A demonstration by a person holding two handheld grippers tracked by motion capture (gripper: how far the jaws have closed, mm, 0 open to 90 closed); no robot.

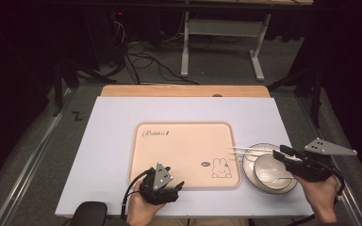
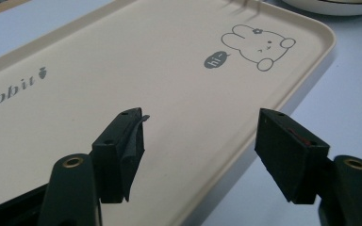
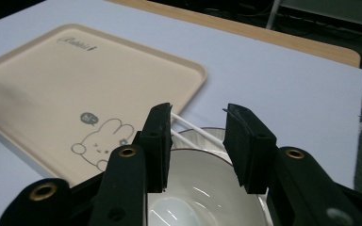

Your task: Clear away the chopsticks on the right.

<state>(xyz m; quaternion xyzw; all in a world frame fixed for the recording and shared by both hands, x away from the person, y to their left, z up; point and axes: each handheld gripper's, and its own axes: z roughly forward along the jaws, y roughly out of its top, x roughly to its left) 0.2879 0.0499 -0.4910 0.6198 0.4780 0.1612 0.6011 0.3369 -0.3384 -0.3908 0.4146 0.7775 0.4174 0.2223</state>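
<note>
A big white table top (image 1: 122, 122) lies under both claws. On it sits a tan tray (image 1: 179, 141) with a little rabbit drawing (image 1: 221, 168) and the word "Rabbit" on it.

The left claw (image 2: 200, 141) hovers over the near edge of the tray. Its jaws are wide apart and nothing is between them. The rabbit drawing is ahead of it and a bit to the right.

The right claw (image 3: 198, 141) is just above a white plate (image 1: 252, 176) that sits beside the tray. A white bowl (image 1: 271, 167) stands on the plate, right under this claw. Its jaws are apart, hold nothing and do not touch the bowl.

Two thin white chopsticks (image 1: 245, 150) lie across the far rim of the plate, just ahead of the right claw, and their tips reach onto the tray.
</note>
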